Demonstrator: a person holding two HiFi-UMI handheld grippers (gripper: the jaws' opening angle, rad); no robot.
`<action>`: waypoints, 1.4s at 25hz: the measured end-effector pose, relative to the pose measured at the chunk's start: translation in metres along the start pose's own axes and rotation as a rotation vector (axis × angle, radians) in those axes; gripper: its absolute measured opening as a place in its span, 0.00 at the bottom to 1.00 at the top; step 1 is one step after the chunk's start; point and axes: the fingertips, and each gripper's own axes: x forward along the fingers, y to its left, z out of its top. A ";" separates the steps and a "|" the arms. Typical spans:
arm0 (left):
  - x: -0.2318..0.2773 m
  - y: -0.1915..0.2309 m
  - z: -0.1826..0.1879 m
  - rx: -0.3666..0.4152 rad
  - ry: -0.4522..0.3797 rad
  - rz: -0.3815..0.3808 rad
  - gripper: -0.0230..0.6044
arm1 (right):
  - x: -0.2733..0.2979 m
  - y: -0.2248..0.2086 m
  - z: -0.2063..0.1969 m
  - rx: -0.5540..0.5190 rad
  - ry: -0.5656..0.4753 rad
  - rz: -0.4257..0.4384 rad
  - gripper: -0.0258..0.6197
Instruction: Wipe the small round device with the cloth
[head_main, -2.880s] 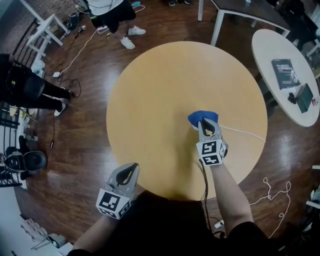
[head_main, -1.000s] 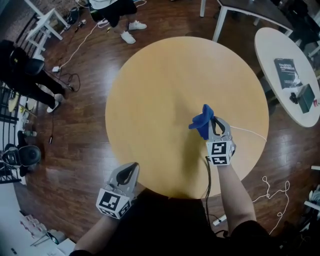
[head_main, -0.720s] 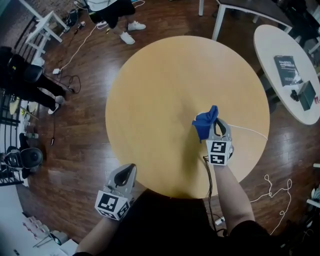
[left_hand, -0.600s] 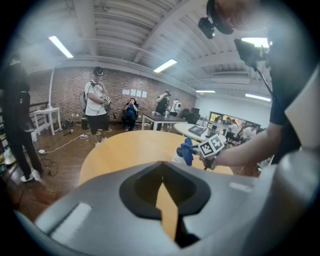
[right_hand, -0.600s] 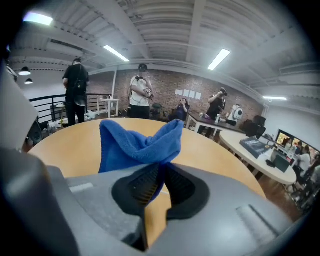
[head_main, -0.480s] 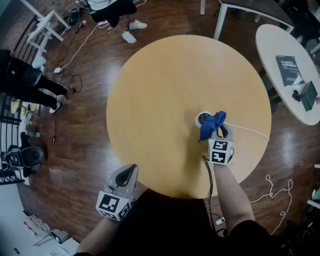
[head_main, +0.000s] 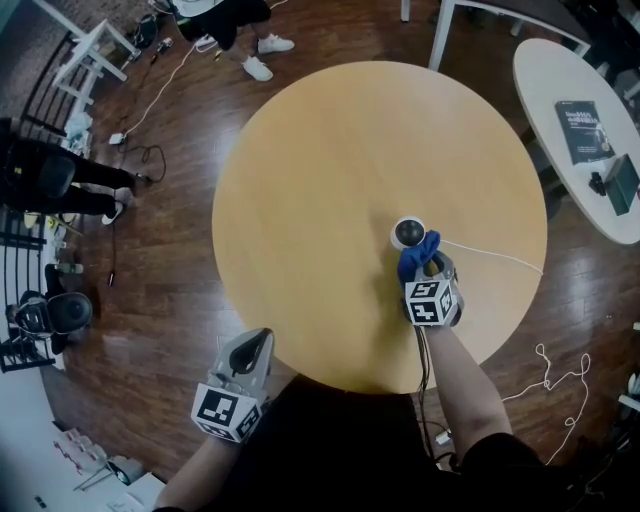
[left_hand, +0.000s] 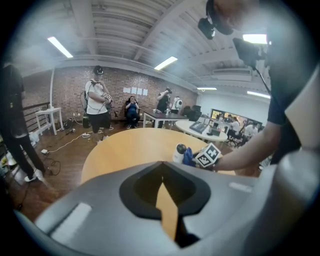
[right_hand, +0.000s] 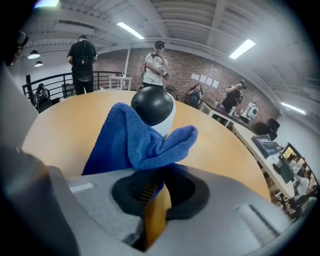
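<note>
The small round device (head_main: 408, 233), white with a black dome, stands on the round wooden table (head_main: 320, 150), right of its middle. My right gripper (head_main: 431, 268) sits just behind it, shut on a bunched blue cloth (head_main: 420, 250). In the right gripper view the cloth (right_hand: 135, 140) rises from the jaws and lies against the near side of the device (right_hand: 152, 106). My left gripper (head_main: 250, 352) hangs off the table's near edge, shut and empty. The left gripper view shows the device (left_hand: 179, 151) far off beside the cloth (left_hand: 188, 157).
A thin white cable (head_main: 490, 258) runs from the device to the table's right edge. A second white table (head_main: 575, 160) with a dark book (head_main: 583, 117) stands at the right. People (head_main: 215, 15) stand on the dark wood floor beyond the table.
The cloth covered the device at first. My right gripper lifted it off and drew back toward me, so the device now shows. The left gripper has stayed put.
</note>
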 end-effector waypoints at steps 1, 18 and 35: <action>0.000 0.000 0.000 -0.001 -0.002 -0.001 0.04 | 0.000 0.002 -0.001 -0.017 0.008 0.011 0.09; 0.003 -0.004 -0.004 -0.066 -0.079 -0.003 0.04 | -0.066 -0.029 0.124 -0.329 -0.345 -0.123 0.10; -0.036 0.025 -0.033 -0.158 -0.067 0.106 0.04 | 0.001 0.046 0.054 -0.352 -0.067 0.065 0.10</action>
